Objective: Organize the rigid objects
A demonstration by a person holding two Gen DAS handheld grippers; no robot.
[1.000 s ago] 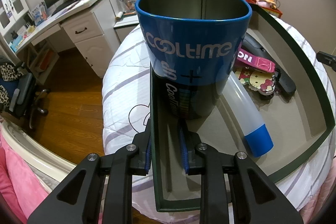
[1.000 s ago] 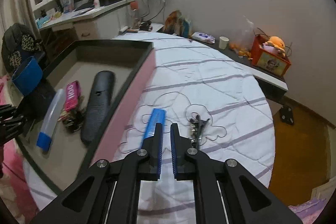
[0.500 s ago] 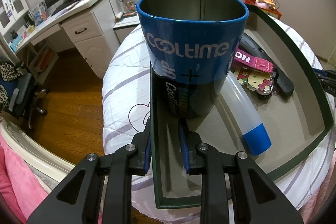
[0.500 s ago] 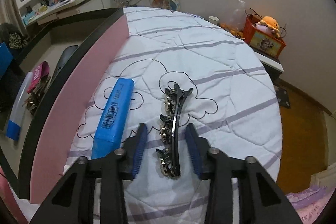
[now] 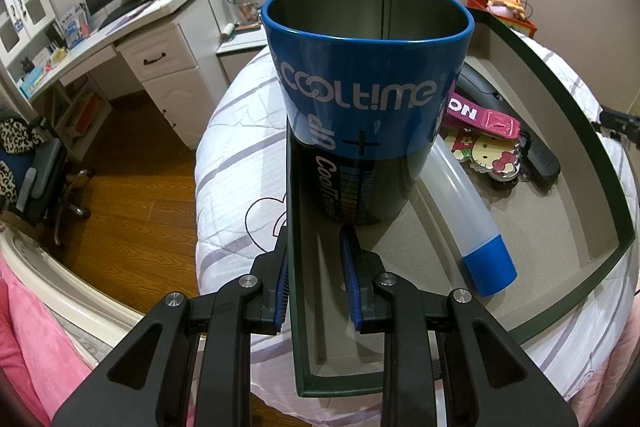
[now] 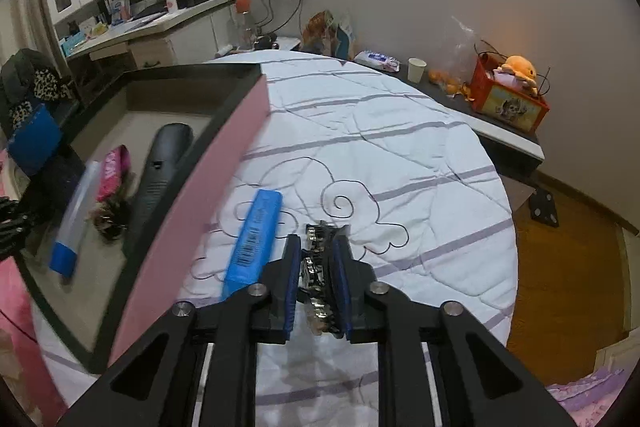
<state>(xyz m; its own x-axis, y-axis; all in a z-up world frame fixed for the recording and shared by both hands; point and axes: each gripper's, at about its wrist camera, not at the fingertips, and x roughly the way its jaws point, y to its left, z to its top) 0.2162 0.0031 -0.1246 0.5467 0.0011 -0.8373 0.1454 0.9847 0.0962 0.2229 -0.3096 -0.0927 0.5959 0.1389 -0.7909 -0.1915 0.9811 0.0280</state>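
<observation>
Bedroom, white quilted bedspread [image 6: 400,131] with purple stripes, desk [image 5: 132,27] in the back. Left gripper [image 5: 316,263] straddles the near wall of the dark-rimmed tray [image 5: 580,163]: one finger outside, one inside, jaws parted, looks like it's not quite clamping the wall. Blue Cooltime cup [image 5: 368,95] stands in the tray dead ahead of it; white tube with blue cap [image 5: 468,211] lies ahead-right, keychain [image 5: 480,147] and black remote [image 5: 536,151] beyond. Right gripper [image 6: 316,267] is pinched on the black hair clip [image 6: 316,267] on the bedspread. Blue box [image 6: 256,239] lies just left of its fingers, tray further left.
</observation>
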